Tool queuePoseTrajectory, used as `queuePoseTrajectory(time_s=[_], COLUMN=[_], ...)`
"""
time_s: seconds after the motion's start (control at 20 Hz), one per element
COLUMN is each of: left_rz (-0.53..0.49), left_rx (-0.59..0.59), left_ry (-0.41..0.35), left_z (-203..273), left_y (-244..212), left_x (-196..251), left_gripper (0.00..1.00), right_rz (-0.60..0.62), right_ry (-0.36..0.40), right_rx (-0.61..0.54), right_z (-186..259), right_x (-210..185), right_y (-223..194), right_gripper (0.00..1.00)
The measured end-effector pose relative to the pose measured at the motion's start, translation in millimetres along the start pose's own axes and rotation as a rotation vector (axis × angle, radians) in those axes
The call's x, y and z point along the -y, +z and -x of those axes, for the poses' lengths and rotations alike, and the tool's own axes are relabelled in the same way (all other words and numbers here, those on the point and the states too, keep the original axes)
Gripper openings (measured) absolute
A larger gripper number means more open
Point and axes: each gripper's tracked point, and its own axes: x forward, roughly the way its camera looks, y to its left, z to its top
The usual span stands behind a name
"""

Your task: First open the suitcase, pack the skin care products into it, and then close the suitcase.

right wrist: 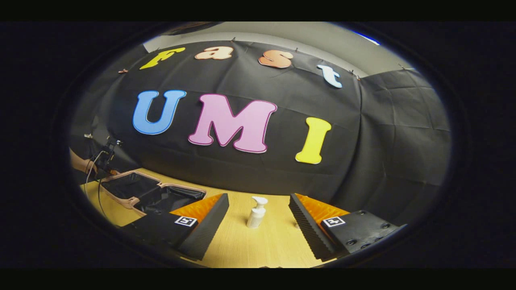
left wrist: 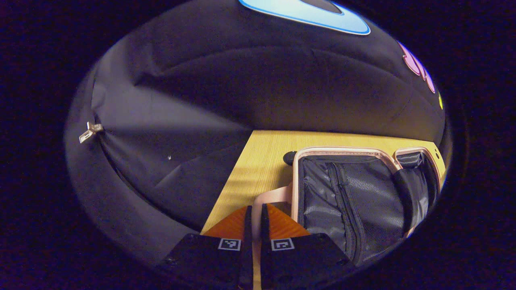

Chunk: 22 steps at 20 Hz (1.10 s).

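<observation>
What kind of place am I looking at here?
Likely a staged recording booth, not a home: black cloth wall hung behind a bare wooden table, with just an open suitcase and a pump bottle set out between the right gripper fingers.

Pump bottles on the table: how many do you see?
1. The pump bottle stands upright on the table between the open right tongs, right of the open suitcase. Others may be hidden.

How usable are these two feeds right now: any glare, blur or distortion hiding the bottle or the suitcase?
Right gripper view: sharp, evenly lit; pump bottle clear, fisheye bends the table. Left gripper view: dimmer, warm cast; open suitcase lining readable, stretched toward the edge. No glare in either.
</observation>
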Motion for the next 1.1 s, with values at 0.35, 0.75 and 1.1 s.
queuePoseTrajectory(time_s=[0.35, 0.75, 1.1], left_rz=[-0.089, 0.013, 0.058], left_rx=[0.077, 0.402, 0.589], left_ry=[0.201, 0.071, -0.081], left_z=[55.3, 181.3, 273.5], left_y=[33.7, 110.3, 110.8], left_x=[-36.0, 103.5, 290.7], left_gripper=[0.42, 0.98, 0.98], right_rz=[0.009, -0.015, -0.055], right_ry=[0.006, 0.026, 0.045], right_rx=[0.035, 0.061, 0.043], right_z=[1.9, -19.1, -61.4], right_x=[6.1, 41.5, 95.4], right_y=[13.3, 11.7, -25.4], right_gripper=[0.99, 0.99, 0.96])
